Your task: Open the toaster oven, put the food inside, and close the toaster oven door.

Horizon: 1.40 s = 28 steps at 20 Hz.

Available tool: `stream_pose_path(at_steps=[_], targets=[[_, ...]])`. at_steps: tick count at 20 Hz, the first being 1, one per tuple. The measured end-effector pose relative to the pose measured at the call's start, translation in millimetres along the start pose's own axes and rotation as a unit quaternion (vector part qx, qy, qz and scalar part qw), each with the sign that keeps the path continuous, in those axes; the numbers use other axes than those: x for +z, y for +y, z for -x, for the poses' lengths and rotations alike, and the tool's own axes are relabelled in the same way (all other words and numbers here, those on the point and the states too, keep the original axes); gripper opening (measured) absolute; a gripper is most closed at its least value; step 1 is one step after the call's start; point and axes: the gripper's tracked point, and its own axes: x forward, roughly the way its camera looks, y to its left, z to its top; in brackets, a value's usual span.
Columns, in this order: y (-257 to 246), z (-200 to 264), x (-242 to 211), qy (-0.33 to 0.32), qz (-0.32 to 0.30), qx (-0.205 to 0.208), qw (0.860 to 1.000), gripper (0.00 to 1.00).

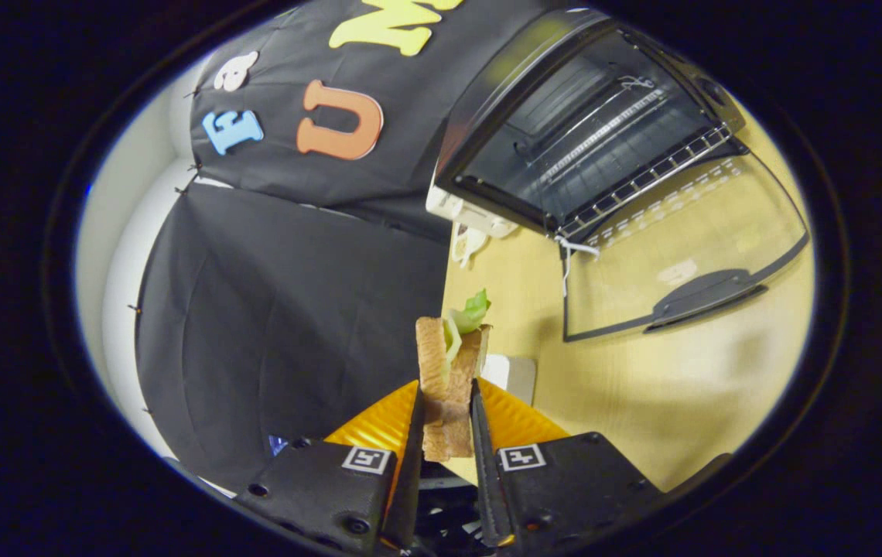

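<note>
While the tool pinches a sandwich, wooden table meets black cloth.

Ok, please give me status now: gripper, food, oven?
Gripper shut on sandwich, lifted. Toaster oven beyond the fingers, door open and lying flat on the table. Nothing in the way.

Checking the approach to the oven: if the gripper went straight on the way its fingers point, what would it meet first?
Probably the booth wall, not the oven, which sits off to one side. The gripper, shut on the sandwich, points past the table edge; depth is unclear.
</note>
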Motion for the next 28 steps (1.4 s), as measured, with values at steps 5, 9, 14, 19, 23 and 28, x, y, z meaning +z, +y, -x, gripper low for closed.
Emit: stream_pose_path(at_steps=[5, 9, 14, 19, 23, 28], targets=[[-24.5, 25.7, 60.5, -0.124, -0.035, 0.001, 0.992, 0.37], [-51.4, 44.3, 106.3, -0.217, -0.074, 0.006, 0.973, 0.37], [-93.0, 63.9, 159.7, -0.328, -0.115, -0.007, 0.938, 0.37], [-117.6, 59.8, 197.8, -0.392, -0.128, -0.028, 0.911, 0.37], [-126.3, 26.4, 219.3, -0.376, -0.119, -0.061, 0.917, 0.37], [-145.4, 6.6, 236.3, -0.361, -0.116, -0.064, 0.923, 0.38]])
